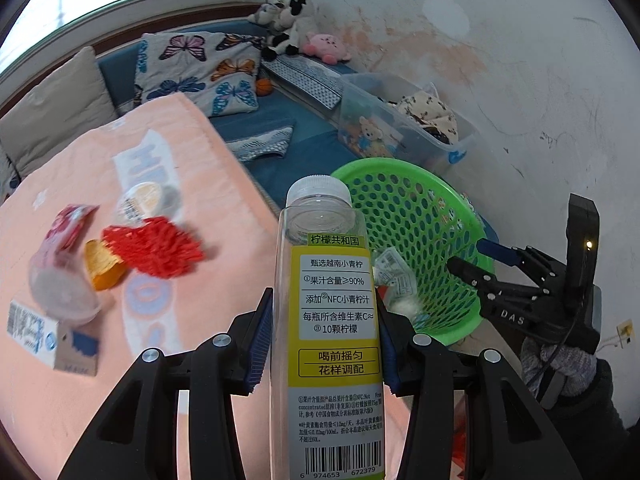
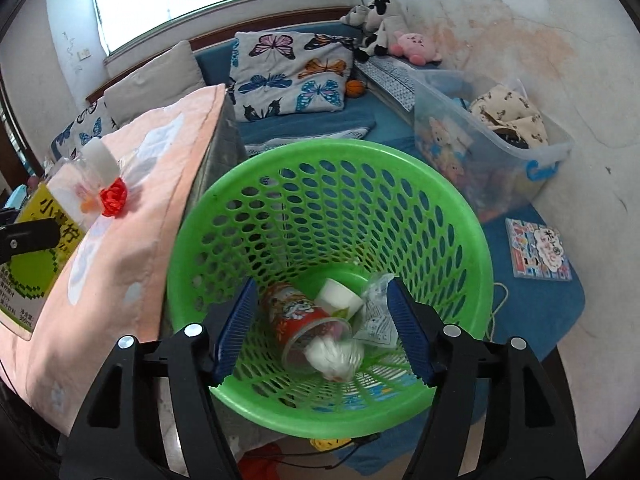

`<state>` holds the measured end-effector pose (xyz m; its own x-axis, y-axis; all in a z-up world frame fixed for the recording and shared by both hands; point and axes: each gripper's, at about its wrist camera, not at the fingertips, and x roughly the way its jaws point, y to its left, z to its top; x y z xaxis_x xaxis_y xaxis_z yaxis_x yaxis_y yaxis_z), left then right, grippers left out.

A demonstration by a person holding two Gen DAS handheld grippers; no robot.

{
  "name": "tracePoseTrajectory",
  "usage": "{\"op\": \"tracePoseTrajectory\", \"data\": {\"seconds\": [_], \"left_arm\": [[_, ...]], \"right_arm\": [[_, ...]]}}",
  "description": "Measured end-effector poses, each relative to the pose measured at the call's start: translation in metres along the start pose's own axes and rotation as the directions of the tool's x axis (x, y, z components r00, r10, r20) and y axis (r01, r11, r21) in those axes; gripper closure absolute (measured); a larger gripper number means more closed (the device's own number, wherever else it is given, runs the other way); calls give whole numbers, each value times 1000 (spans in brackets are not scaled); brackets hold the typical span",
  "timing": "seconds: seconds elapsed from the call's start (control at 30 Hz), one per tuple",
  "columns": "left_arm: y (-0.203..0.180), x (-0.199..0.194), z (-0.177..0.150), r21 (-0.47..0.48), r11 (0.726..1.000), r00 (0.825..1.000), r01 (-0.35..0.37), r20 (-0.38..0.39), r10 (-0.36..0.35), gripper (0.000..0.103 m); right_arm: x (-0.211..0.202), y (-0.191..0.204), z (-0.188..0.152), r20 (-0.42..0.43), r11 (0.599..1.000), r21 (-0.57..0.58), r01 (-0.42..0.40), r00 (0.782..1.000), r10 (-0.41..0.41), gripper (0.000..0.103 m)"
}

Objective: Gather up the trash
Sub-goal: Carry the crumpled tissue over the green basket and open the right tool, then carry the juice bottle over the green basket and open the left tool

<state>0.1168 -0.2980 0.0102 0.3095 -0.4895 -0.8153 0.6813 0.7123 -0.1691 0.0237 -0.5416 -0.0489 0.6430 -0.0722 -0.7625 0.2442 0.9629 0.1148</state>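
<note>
1. The left wrist camera sits just behind the left claw and looks forward and down along its fingers, close over the tabletop to the claw's left.
2. The right wrist camera sits just behind the right claw and looks steeply down into the green basket, very near.
3. Both views share the basket, the tabletop edge, the clear bin and the butterfly pillow beyond the claws.
4. Each claw shows at the side of the other's view.
</note>
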Motion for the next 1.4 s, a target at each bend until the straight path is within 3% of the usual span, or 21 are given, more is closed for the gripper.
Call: {"op": "tracePoseTrajectory", "data": {"seconds": [0.47,1.0,1.07,1.23,1.4], "left_arm": [[-47,70,27,71,996,993,49,-113,-41,59],[-87,135,61,107,993,974,56,-226,-31,59],[-90,139,64,94,994,973,63,-227,-40,58],[-93,129,66,94,992,979,89,-190,-70,42],[-83,102,59,92,993,986,80,-152,-65,42]], "right_arm": [[-11,-29,-10,18,999,41,4,1000,-4,31],[-20,-45,-18,35,995,102,-2,999,-2,30],[-20,-45,-20,36,994,107,-4,999,0,30],[-23,-43,-20,40,994,110,-5,999,0,30],[-31,-33,-19,58,995,99,-15,998,9,30]]}}
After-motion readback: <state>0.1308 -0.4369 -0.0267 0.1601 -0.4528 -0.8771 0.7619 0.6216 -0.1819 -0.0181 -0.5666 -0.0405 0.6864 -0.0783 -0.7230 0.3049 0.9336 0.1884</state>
